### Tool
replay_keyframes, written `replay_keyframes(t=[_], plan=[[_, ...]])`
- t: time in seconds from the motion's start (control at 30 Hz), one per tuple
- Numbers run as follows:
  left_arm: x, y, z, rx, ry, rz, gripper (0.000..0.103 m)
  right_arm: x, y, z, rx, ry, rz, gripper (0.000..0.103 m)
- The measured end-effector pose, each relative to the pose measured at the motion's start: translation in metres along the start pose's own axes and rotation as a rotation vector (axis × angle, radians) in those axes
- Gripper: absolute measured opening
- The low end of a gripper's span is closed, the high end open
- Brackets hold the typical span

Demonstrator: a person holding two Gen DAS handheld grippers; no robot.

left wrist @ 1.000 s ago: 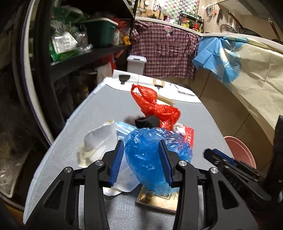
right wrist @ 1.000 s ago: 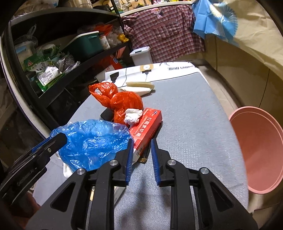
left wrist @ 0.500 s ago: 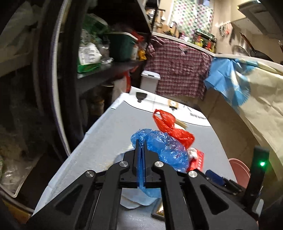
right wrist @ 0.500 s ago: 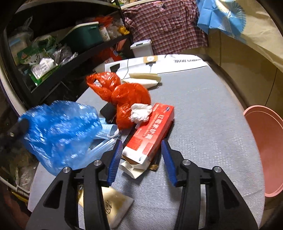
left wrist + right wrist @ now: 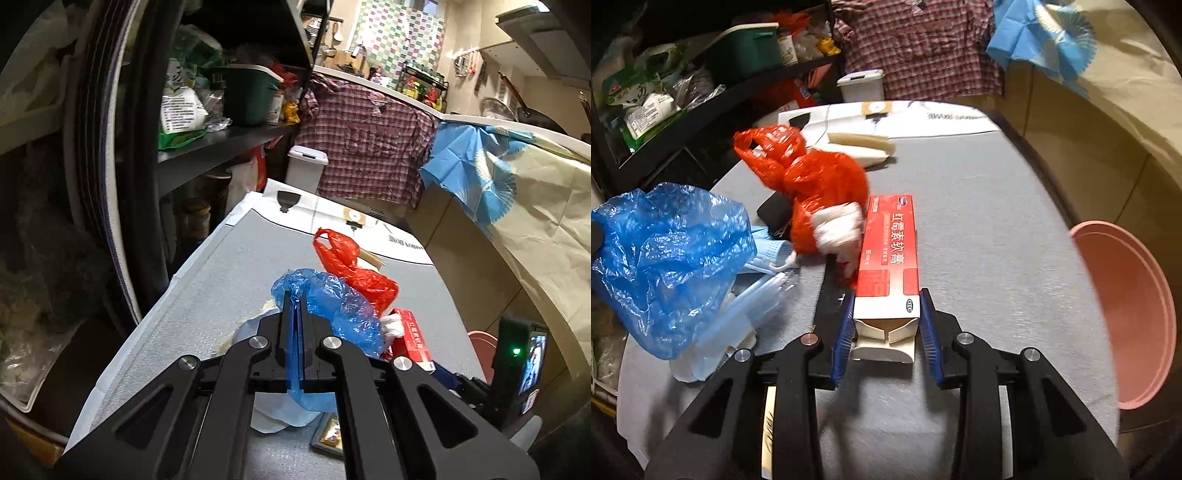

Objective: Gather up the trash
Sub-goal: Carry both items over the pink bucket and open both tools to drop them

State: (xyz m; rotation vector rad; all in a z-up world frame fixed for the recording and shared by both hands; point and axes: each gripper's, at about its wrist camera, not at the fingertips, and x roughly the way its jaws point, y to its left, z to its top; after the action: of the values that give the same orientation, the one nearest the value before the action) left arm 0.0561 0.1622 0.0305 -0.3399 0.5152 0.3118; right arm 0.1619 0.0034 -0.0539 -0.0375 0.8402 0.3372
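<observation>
Both tools were matte black plastic. The left gripper (image 5: pixel 294 295) had angular arms with triangular cut-outs, round silver screws at the pivots and blue finger pads. The right gripper (image 5: pixel 886 314) matched it: black linkages, silver screw heads, and ribbed blue pads (image 5: pixel 929 332) lining its fingers.
</observation>
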Motion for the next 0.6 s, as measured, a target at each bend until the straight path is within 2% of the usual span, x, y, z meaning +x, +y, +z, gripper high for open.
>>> replay_keyframes(t=[0.6], plan=[[-0.027, -0.042, -0.013, 0.11, 0.008, -0.113, 0.001, -0.108, -0.053, -0.009, 0.004, -0.149, -0.069, 0.034]])
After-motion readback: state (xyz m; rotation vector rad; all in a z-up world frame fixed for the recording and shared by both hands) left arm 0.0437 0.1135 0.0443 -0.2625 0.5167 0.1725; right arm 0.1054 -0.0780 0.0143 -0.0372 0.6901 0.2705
